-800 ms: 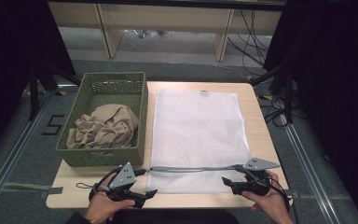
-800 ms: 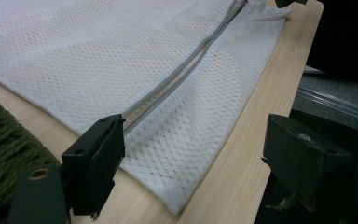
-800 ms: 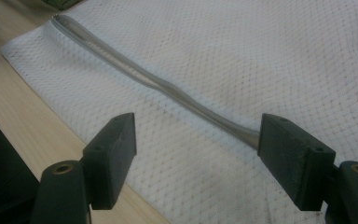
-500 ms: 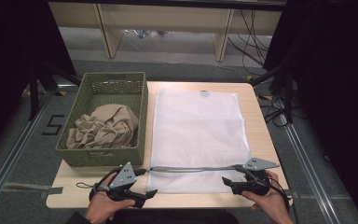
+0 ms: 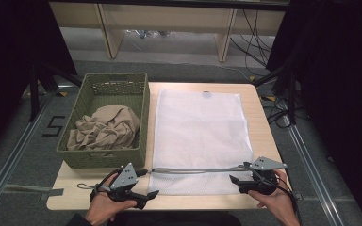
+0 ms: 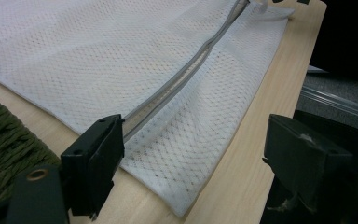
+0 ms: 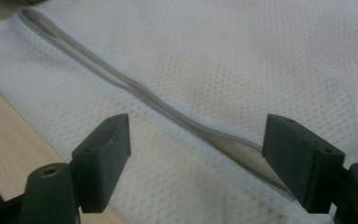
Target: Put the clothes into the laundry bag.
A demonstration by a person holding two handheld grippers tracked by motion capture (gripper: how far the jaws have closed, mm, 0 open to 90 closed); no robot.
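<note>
Mesh bag (image 5: 200, 136) lies flat at the surface's (image 5: 264, 122) centre, zip (image 5: 193, 170) near 6 o'clock: light, limp, likely to sag; the stiffer zip edge looks the best hold. Left tool (image 6: 193, 154) and right tool (image 7: 198, 158) are spread, empty. Basket (image 5: 136, 122) crowds 9 o'clock; 3 o'clock edge close.

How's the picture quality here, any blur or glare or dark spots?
High view: bright glare on the mesh bag, both sides of the room black. Left gripper view: near jaws slightly soft, zipper sharp. Right gripper view: jaws sharp, the bag's far part soft.
</note>
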